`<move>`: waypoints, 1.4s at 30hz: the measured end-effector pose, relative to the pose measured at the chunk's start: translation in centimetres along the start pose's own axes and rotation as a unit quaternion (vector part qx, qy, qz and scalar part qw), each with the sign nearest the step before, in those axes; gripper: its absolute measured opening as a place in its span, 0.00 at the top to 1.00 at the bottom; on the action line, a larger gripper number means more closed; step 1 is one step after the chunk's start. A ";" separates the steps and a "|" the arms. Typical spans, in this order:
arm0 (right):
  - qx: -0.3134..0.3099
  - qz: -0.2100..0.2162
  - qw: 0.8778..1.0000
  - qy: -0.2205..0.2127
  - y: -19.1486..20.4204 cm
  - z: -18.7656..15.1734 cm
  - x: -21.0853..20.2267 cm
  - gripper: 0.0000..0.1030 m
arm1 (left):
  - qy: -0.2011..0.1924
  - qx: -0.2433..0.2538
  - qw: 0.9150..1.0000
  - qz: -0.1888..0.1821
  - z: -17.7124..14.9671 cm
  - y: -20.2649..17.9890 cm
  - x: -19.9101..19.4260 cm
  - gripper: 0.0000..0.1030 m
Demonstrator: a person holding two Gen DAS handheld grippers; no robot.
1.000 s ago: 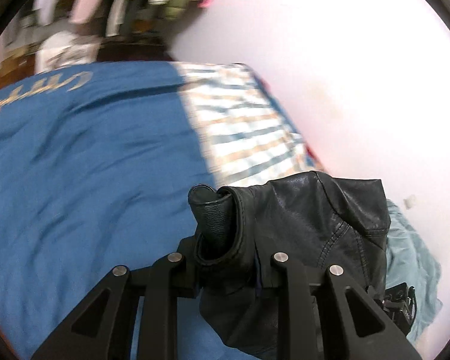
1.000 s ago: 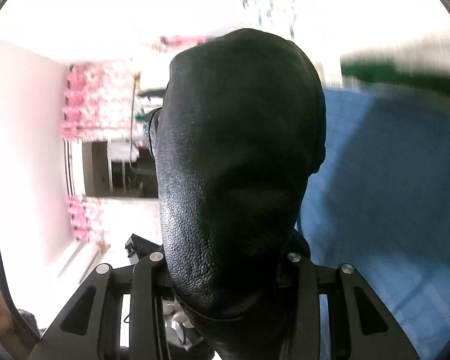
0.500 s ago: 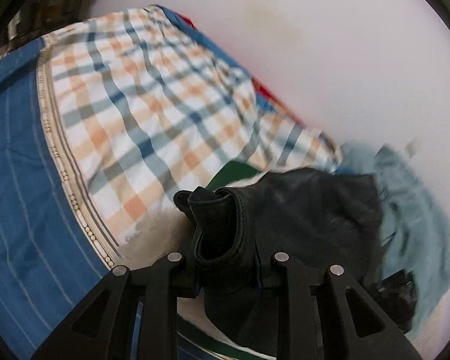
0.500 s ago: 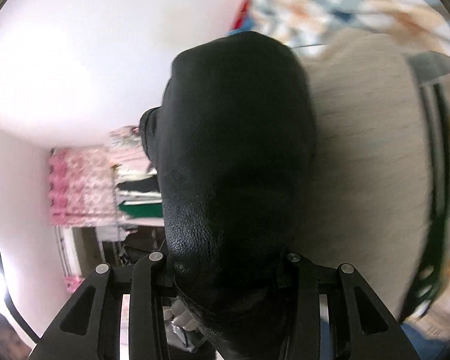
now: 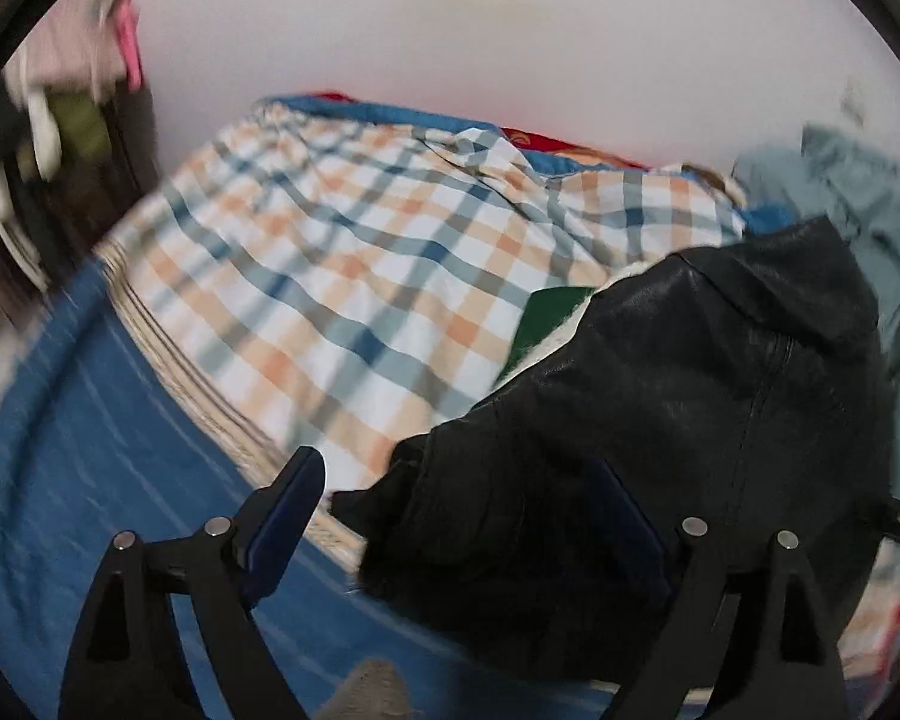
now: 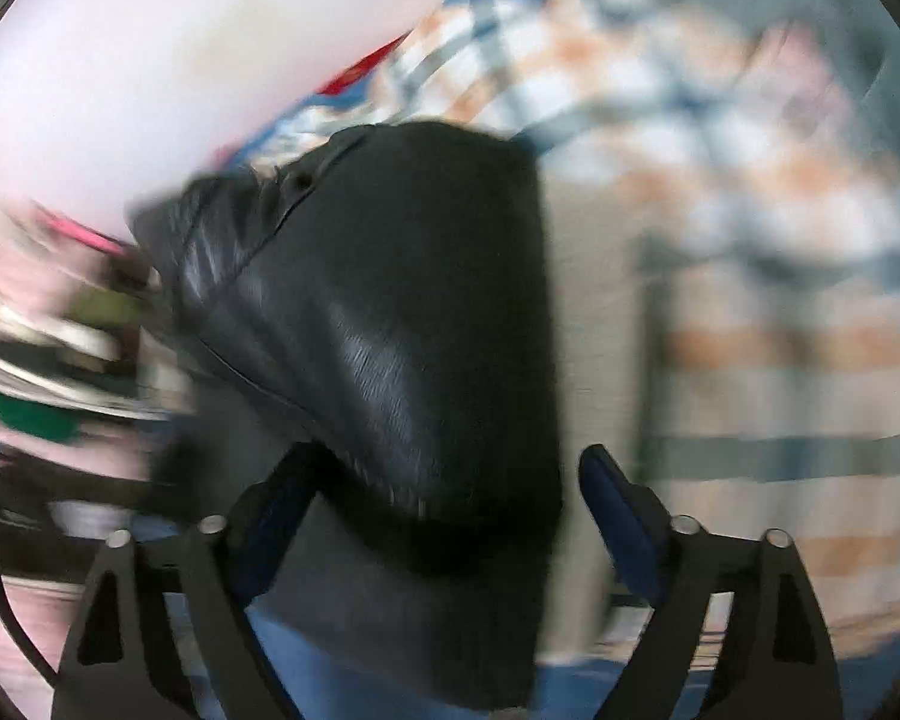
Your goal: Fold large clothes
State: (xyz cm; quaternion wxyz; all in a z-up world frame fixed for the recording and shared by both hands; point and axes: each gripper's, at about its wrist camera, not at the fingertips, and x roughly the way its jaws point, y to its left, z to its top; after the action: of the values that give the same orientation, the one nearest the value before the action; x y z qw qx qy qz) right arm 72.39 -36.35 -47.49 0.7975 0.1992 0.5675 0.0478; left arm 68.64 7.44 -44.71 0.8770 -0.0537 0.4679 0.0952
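Observation:
A black leather jacket (image 5: 660,396) lies bunched on the bed at the right of the left wrist view, partly over the plaid cover. My left gripper (image 5: 459,501) is open, its jaws wide apart, with the jacket's edge lying loose between them. In the right wrist view the same black jacket (image 6: 390,312) fills the centre, blurred. My right gripper (image 6: 444,498) is open too, its fingers spread on either side of the jacket without pinching it.
A plaid orange, blue and white cover (image 5: 360,276) lies over the blue bedsheet (image 5: 102,480). A pale blue garment (image 5: 870,210) is heaped by the white wall (image 5: 480,18) at the right. Hanging clothes (image 5: 60,120) are at the far left.
Both grippers were shut on the jacket and have opened, letting it drop onto the bed. The views swung and the jacket now lies lower and flatter.

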 end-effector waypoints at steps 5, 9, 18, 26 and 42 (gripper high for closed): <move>-0.021 -0.131 0.991 -0.024 2.6 -4.8 -2.1 0.10 | 0.000 0.043 0.999 0.021 -1.3 -0.6 -3.9 0.02; -0.024 -0.181 0.982 -0.041 1.5 -11.1 -7.5 0.10 | -0.008 0.063 0.998 0.026 -2.2 -0.8 -8.4 0.01; -0.039 -0.238 0.965 -0.099 7.6 -19.6 -21.9 0.09 | -0.032 0.081 0.996 -0.001 -4.6 1.0 -22.5 0.00; -0.028 -0.244 0.959 -0.142 13.2 -28.8 -36.6 0.09 | -0.063 0.101 0.992 -0.028 -7.2 4.0 -35.7 0.00; -0.064 -0.234 0.942 -0.231 22.2 -44.6 -58.3 0.09 | -0.114 0.084 0.989 -0.050 -12.2 9.7 -53.7 0.00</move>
State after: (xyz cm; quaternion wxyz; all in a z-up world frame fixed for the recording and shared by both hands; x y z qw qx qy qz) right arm 14.01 -21.87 0.13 0.9067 0.0148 0.3937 -0.1509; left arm 27.48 8.40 -6.95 0.9297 0.0080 0.3679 0.0167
